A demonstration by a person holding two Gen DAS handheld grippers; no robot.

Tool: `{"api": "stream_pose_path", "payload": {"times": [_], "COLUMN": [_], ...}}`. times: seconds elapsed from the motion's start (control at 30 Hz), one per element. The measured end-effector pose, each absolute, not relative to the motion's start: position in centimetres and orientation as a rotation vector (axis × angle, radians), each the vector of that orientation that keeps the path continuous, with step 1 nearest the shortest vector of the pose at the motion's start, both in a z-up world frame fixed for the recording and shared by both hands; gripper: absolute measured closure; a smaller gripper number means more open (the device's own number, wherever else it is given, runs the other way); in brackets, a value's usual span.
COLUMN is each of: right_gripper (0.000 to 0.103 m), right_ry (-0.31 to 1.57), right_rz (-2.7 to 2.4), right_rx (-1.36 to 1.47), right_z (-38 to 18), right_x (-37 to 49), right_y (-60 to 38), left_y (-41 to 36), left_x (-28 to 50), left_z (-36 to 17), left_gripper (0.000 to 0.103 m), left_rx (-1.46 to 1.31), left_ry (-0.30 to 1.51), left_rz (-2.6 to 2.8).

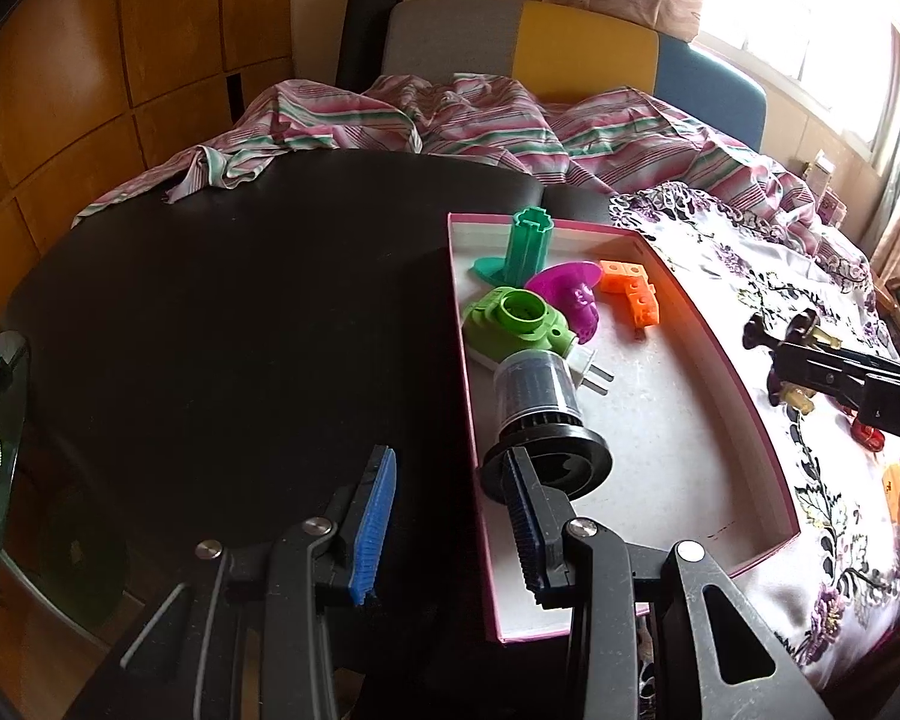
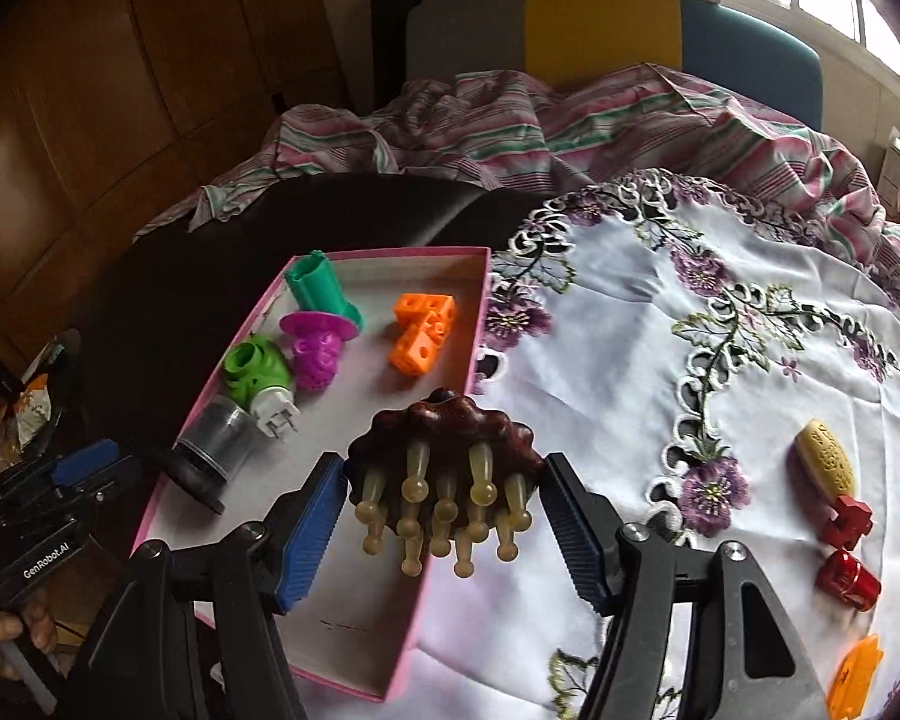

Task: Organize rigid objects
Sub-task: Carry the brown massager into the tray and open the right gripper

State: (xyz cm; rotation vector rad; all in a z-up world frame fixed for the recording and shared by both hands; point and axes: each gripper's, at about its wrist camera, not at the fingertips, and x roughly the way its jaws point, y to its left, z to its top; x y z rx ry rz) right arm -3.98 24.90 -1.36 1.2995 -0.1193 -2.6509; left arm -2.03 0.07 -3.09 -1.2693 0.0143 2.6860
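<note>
Massager — clamped in right gripper jaws, over box rim | left gripper jaws astride box wall

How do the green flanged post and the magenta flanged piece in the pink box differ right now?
The green post is plain and ribbed; the magenta piece has a bumpy, perforated body. In the right wrist view the green post's flange is at its near end, the magenta piece's at its far end. The green post lies nearer the box's far wall. Both are flanged plastic parts.
</note>
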Motion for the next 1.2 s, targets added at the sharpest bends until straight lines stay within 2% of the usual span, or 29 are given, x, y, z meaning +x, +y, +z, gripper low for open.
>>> {"api": "stream_pose_path", "payload": {"times": [0.6,1.2], "right_gripper": [0.036,0.036], "right_ry": [-0.132,-0.235], "right_rz": [-2.603,-2.625], "right_rx": [1.302,1.308], "right_z": [-2.4,-3.0], "right_x": [-6.2,-8.9], "right_y": [19.3,18.9], "left_y": [-2.0,-2.5], "left_x": [-2.2,-2.5], "left_z": [-3.6,-3.7], "left_gripper": [0.065,0.065], "left_rx": [-1.295,-1.300], "left_ry": [-0.036,-0.045], "left_rz": [2.719,2.731]}}
